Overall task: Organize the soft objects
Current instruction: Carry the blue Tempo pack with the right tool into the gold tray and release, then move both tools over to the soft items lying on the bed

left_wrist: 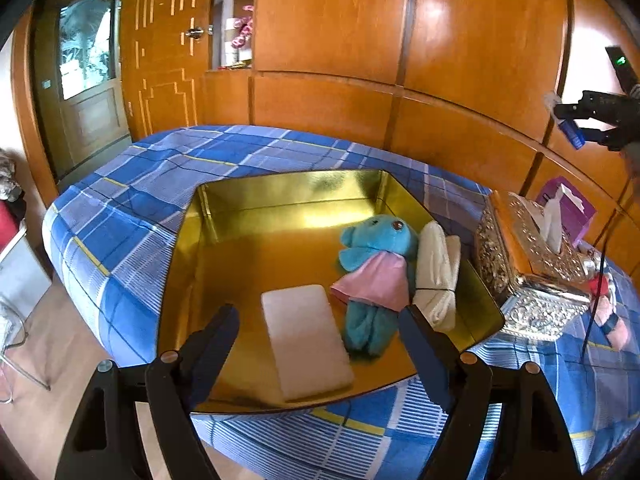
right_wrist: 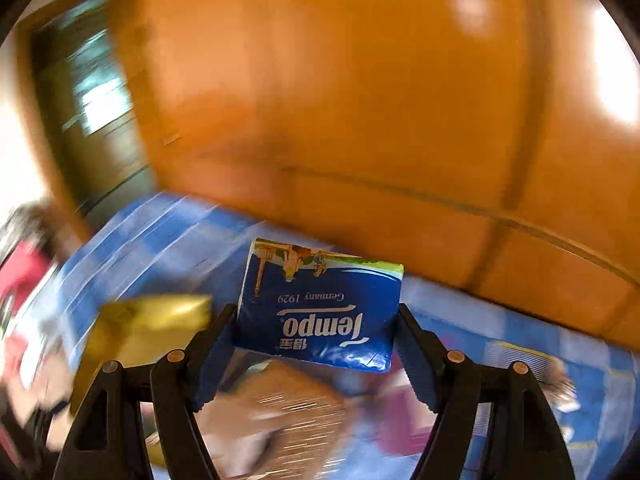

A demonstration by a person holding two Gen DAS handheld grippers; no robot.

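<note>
A gold tray (left_wrist: 288, 196) lies on the blue plaid cloth. In it are a white sponge pad (left_wrist: 306, 342), a turquoise plush bear in a pink dress (left_wrist: 374, 276) and a rolled white cloth (left_wrist: 438, 276) at the right wall. My left gripper (left_wrist: 318, 332) hovers open over the tray's near side, the pad between its fingers but untouched. My right gripper (right_wrist: 316, 332) is shut on a blue Tempo tissue pack (right_wrist: 320, 312), held in the air; the view is blurred. It also shows at the far right of the left wrist view, right gripper (left_wrist: 576, 126).
An ornate silver tissue box (left_wrist: 528, 268) stands right of the tray, with a purple box (left_wrist: 568, 208) behind it and small pink items (left_wrist: 608, 312) beside it. Wooden panels (left_wrist: 360, 40) back the table. A blurred gold tray (right_wrist: 148, 320) shows in the right wrist view.
</note>
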